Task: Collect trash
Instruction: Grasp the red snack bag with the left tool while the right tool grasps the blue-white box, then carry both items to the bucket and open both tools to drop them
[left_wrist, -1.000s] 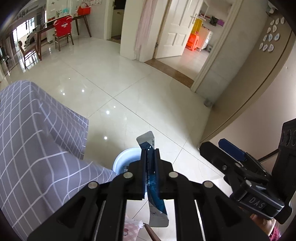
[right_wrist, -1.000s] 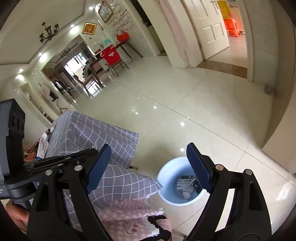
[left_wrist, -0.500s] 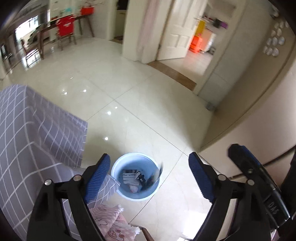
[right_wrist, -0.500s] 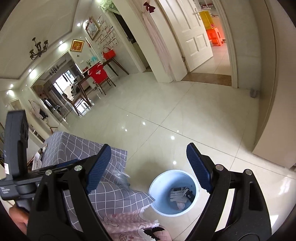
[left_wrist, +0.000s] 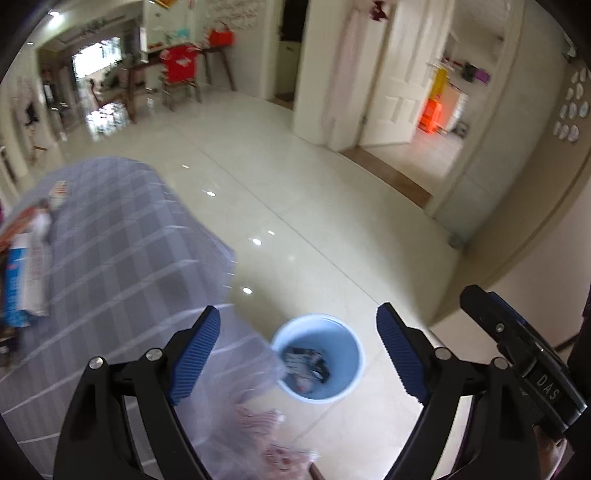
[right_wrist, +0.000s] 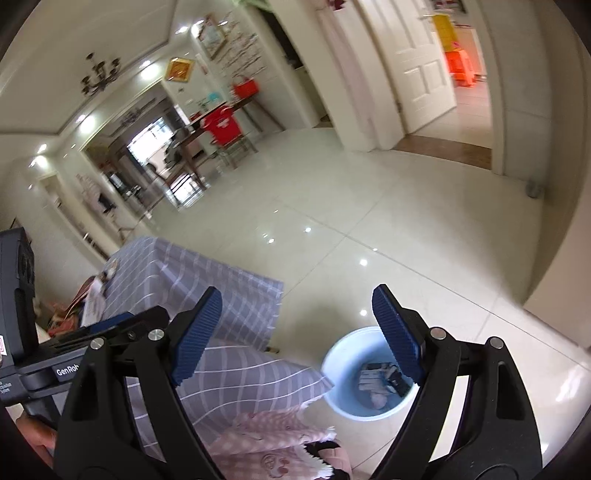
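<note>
A light blue bin stands on the pale floor tiles beside the table, with wrappers lying in it. My left gripper hangs open above it, and nothing is between its blue pads. In the right wrist view the same bin sits low right, its trash partly behind my right finger. My right gripper is open and empty too, above the table's corner. More packets lie blurred on the table's far left.
A table under a grey checked cloth fills the left. A pink patterned cloth hangs at its near edge. The other gripper's body is close on the right. A wall and doorway stand behind the bin.
My left gripper opened and let go of the silver-blue wrapper, which dropped toward the bin. Both views then rose and swung left, bringing more of the table into sight.
</note>
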